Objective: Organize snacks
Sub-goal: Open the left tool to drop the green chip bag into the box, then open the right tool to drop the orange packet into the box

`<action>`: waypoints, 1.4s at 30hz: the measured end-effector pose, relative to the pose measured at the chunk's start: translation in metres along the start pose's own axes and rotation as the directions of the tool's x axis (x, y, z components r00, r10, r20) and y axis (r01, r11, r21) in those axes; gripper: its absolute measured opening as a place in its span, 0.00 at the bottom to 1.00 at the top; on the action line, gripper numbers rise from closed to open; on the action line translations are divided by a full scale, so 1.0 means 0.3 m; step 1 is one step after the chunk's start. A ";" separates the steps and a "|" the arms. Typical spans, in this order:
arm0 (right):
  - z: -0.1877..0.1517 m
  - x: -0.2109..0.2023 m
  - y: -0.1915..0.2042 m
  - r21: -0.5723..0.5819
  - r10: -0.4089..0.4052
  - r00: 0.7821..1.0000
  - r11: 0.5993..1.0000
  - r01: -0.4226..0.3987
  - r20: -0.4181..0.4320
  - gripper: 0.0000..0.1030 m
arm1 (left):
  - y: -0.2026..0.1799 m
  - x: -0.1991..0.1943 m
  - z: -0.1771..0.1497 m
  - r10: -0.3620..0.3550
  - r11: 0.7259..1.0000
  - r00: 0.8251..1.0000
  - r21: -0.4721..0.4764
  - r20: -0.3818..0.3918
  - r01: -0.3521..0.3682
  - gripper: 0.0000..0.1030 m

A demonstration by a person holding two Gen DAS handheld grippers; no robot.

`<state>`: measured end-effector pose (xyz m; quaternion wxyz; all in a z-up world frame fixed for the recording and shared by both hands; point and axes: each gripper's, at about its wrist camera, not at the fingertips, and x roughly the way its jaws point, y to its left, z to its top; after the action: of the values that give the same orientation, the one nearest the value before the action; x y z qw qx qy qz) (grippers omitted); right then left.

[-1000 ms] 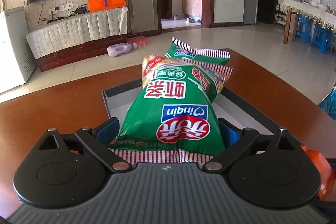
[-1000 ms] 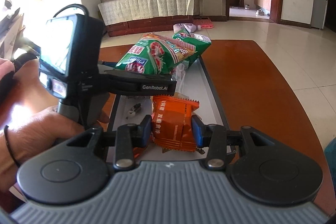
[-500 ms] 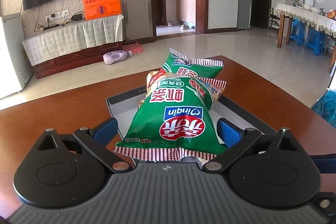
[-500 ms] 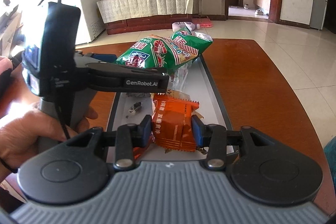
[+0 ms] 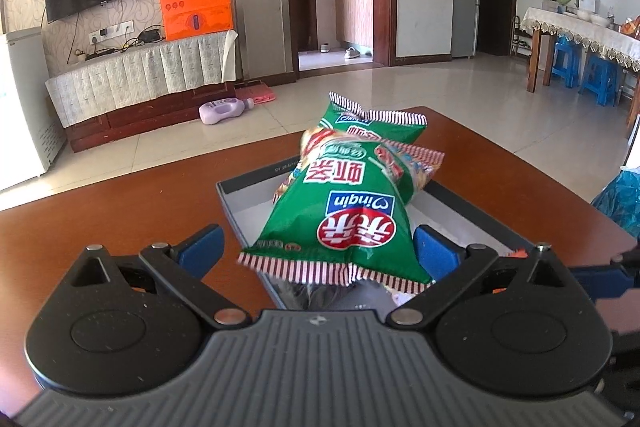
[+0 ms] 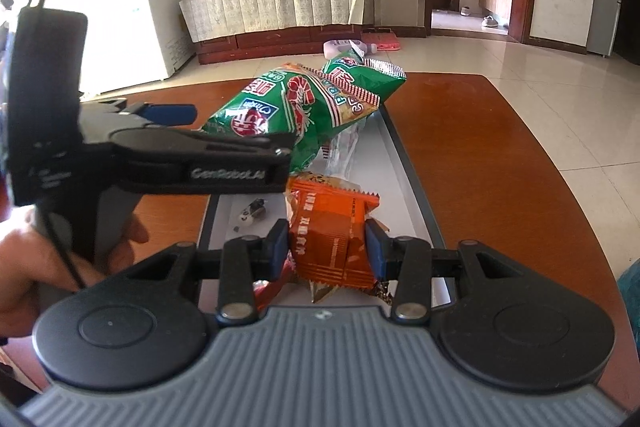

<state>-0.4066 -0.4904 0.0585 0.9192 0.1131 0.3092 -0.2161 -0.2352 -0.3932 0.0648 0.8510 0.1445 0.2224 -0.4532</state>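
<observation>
Right wrist view: snacks at the tray

Right hand-held gripper (image 6: 327,247) pinches orange packet (image 6: 330,239); left hand-held gripper (image 5: 316,247) spread, green bag (image 5: 340,215) lying loose between its pads

A shallow tray (image 5: 472,205) is placed on the table (image 5: 120,211), its long side running away from both cameras. In the far part of the tray, two snack bags are stacked: the upper bag (image 5: 344,211) is laid on the lower bag (image 5: 376,125), which reaches further back. The near end of the upper bag is found between the fingers of the left gripper (image 5: 316,247), with a gap on its left side. Nearer to the right wrist camera, a wrapped snack pack (image 6: 330,237) is held between the fingers of the right gripper (image 6: 326,241), over the near end of the tray. A few small wrappers (image 6: 252,213) lie in the tray to its left. The left gripper is seen left of the tray in the right wrist view.
</observation>
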 end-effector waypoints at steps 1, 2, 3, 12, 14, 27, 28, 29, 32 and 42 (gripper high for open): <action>0.001 0.002 -0.001 0.002 -0.002 1.000 1.000 0.002 -0.002 0.42 | 0.002 -0.003 -0.005 0.000 1.000 1.000 0.001 0.001 0.000 0.99; 0.001 0.005 -0.002 0.003 -0.002 1.000 1.000 0.002 -0.005 0.42 | 0.006 -0.007 -0.008 -0.002 1.000 1.000 0.001 0.001 0.002 0.99; -0.001 0.005 0.001 0.002 -0.002 1.000 1.000 0.002 -0.008 0.42 | 0.010 -0.012 -0.013 -0.007 1.000 1.000 0.000 0.002 0.007 0.99; 0.013 0.020 0.007 -0.013 -0.012 1.000 1.000 0.011 -0.015 0.42 | -0.006 -0.085 -0.020 -0.111 0.994 0.993 0.023 0.046 0.110 0.98; 0.015 0.028 0.006 -0.019 -0.020 1.000 1.000 0.020 -0.016 0.42 | -0.007 -0.100 -0.020 -0.138 0.990 0.989 0.015 0.052 0.137 0.98; 0.048 0.107 0.002 -0.023 -0.009 1.000 1.000 0.009 -0.022 0.42 | 0.057 -0.139 -0.018 -0.064 0.997 0.997 -0.033 0.037 0.065 0.99; 0.051 0.113 0.004 -0.023 -0.006 1.000 1.000 0.005 -0.023 0.42 | 0.062 -0.141 -0.016 -0.057 0.998 0.998 -0.037 0.036 0.058 0.99; 0.052 0.121 0.006 -0.025 -0.004 1.000 1.000 0.004 -0.026 0.42 | 0.067 -0.144 -0.016 -0.048 0.998 0.998 -0.042 0.031 0.049 1.00; 0.054 0.147 0.018 -0.042 -0.012 0.999 0.999 0.010 -0.037 0.42 | 0.080 -0.152 -0.019 -0.021 0.999 1.000 -0.044 0.020 0.022 1.00; 0.032 0.169 0.069 -0.120 -0.069 0.995 0.991 0.061 -0.069 0.52 | 0.077 -0.162 -0.026 0.085 0.996 0.996 -0.015 0.010 -0.085 1.00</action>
<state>-0.3557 -0.4919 0.0363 0.9048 0.0562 0.3582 -0.2231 -0.2416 -0.3427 0.0839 0.8716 0.1455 0.2149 -0.4159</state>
